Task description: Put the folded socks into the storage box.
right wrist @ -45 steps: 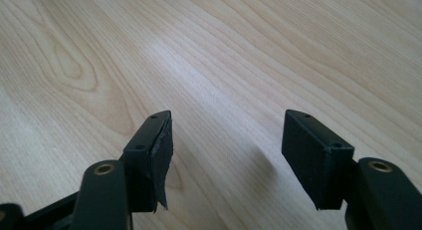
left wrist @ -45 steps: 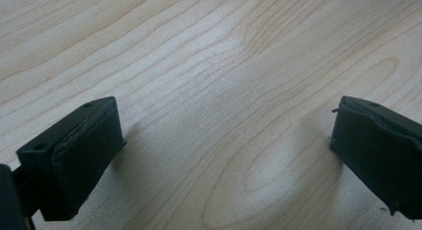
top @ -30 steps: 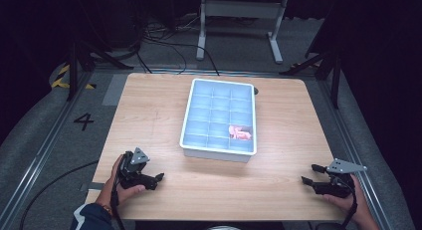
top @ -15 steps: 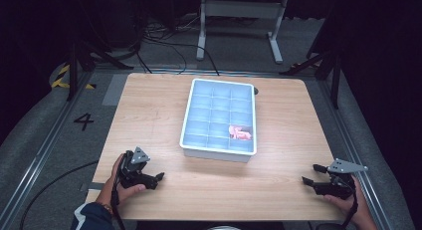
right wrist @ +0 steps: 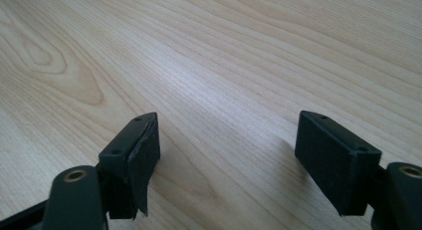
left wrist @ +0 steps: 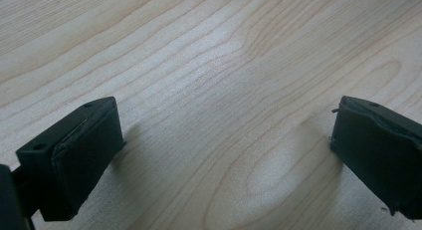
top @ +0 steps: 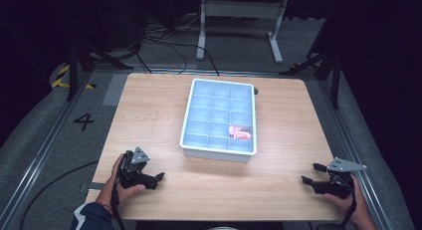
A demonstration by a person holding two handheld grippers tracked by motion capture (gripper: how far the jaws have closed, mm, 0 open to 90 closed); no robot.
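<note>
high view: a pale wooden rectangular surface (top: 149,120) carries a white plastic tray with a grid of light-blue compartments (top: 219,150), set a little toward 1 o'clock of the surface's middle. a small pink object (top: 240,133) lies in a compartment of the tray's right column, 2nd row from the near end; what it is cannot be told. the left claw (top: 158,178), black with a grey three-cornered plate on top, rests near the surface's corner at 7 o'clock, held in a hand with a dark sleeve, its tips aimed toward 3 o'clock. the right claw (top: 312,174), also black with a grey plate, sits near the corner at 5 o'clock, tips aimed toward 9 o'clock. both claws are well apart from the tray and from each other. a black "4" (top: 83,121) is marked on the grey floor at 9 o'clock of the surface.

left gripper view: the left claw (left wrist: 226,155) stands wide, its 2 black jaws far apart with bare wood grain between them, gripping nothing.

right gripper view: the right claw (right wrist: 226,153) stands wide, and its jaws have just been opening; between them lies bare wood, nothing held. the pad (right wrist: 144,160) on the left jaw looks peeled at its edge.
</note>
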